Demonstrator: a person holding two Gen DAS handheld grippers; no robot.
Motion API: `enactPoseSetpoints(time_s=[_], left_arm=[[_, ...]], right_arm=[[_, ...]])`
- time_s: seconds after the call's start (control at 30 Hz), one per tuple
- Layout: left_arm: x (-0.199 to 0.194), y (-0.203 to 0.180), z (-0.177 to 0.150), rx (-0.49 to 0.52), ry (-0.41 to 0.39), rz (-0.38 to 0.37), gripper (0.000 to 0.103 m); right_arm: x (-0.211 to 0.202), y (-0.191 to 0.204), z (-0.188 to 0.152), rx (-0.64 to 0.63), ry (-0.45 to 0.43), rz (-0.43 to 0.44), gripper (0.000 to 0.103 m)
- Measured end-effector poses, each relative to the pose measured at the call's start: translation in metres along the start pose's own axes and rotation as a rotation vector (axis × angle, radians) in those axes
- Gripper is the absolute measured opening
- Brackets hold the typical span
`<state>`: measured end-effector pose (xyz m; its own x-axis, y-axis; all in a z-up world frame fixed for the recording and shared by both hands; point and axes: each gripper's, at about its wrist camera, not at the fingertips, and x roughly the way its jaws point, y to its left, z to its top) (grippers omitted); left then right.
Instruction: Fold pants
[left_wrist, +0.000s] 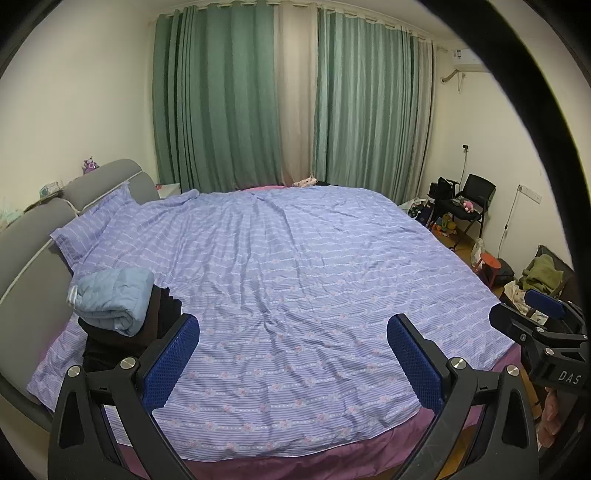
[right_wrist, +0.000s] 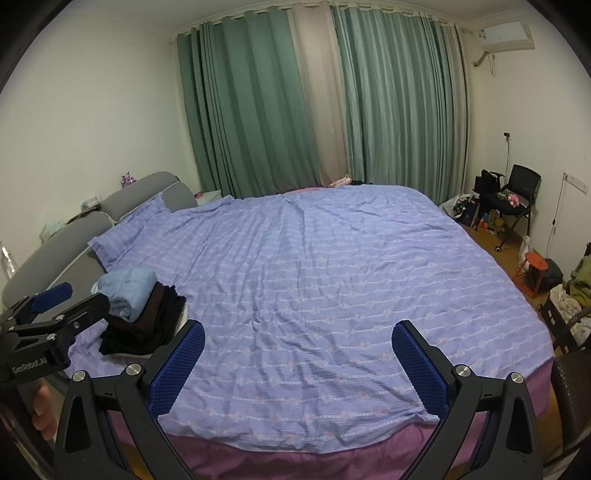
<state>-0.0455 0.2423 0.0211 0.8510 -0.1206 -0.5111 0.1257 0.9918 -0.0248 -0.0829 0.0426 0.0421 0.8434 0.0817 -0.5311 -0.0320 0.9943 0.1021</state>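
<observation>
A stack of folded clothes sits at the near left of the bed: a light blue folded garment (left_wrist: 110, 295) on top of dark brown and black folded pants (left_wrist: 122, 339). The stack also shows in the right wrist view (right_wrist: 144, 317). My left gripper (left_wrist: 293, 354) is open and empty above the bed's near edge, just right of the stack. My right gripper (right_wrist: 298, 360) is open and empty over the near edge of the bed. The right gripper also shows at the right edge of the left wrist view (left_wrist: 543, 325). The left gripper shows at the left of the right wrist view (right_wrist: 48, 321).
A purple striped duvet (left_wrist: 295, 277) covers the bed, with a pillow (left_wrist: 92, 225) and grey headboard (left_wrist: 40, 236) at left. Green curtains (left_wrist: 229, 103) hang behind. A black chair (left_wrist: 472, 199), an orange stool (left_wrist: 487, 262) and clutter stand on the floor at right.
</observation>
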Motion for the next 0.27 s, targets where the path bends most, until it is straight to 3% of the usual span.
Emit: enactPoseSetpoints(time_s=[0.27], left_arm=[[0.0021, -0.0006, -0.0005, -0.001, 0.012, 0.003, 0.103]], right_arm=[[0.0017, -0.0023, 0.0003, 0.000, 0.002, -0.008, 0.102]])
